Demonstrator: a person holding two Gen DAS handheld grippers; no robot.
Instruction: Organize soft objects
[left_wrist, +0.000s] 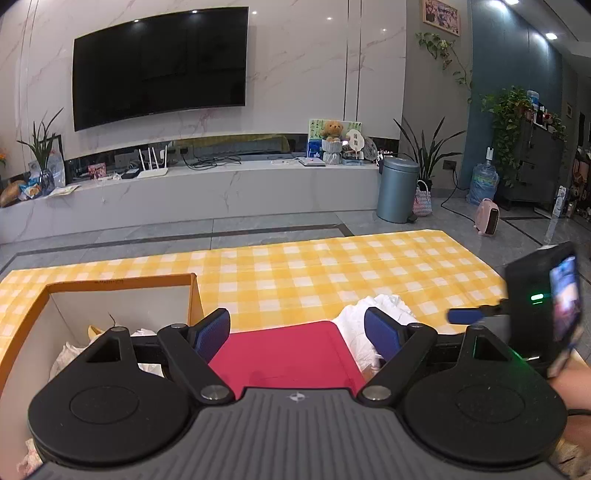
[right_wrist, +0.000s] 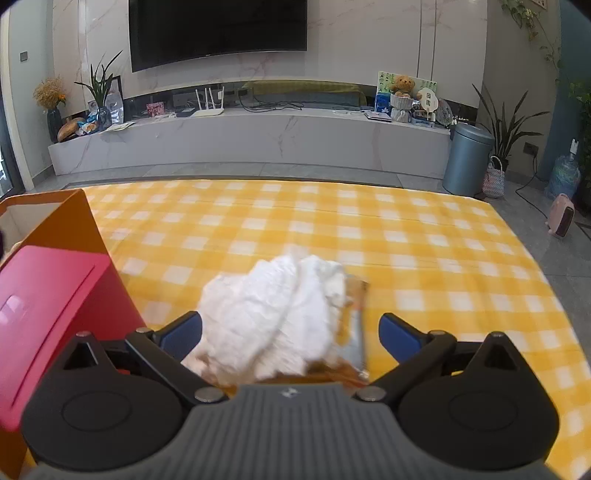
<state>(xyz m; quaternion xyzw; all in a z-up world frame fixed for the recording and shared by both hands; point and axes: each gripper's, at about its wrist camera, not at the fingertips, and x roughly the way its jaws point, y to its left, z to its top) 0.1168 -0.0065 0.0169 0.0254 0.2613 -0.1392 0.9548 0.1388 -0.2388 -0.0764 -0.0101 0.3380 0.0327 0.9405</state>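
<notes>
A crumpled white cloth (right_wrist: 273, 314) lies on the yellow checked tablecloth (right_wrist: 369, 229), partly over a crinkly clear wrapper (right_wrist: 354, 332). My right gripper (right_wrist: 291, 332) stands open around the cloth, a blue pad on each side, neither clearly touching. The cloth looks blurred. In the left wrist view the same white cloth (left_wrist: 354, 325) shows beside the right pad. My left gripper (left_wrist: 297, 330) is open above a red lid (left_wrist: 288, 354). An orange cardboard box (left_wrist: 122, 284) at the left holds several pale soft items (left_wrist: 74, 354). The right gripper's body (left_wrist: 543, 306) shows at the far right.
The red lid (right_wrist: 48, 314) and the orange box (right_wrist: 70, 218) stand left of the right gripper. Beyond the table are a grey tiled floor, a marble TV bench (left_wrist: 221, 184), a blue-grey bin (left_wrist: 397, 188) and a pink heater (left_wrist: 487, 216).
</notes>
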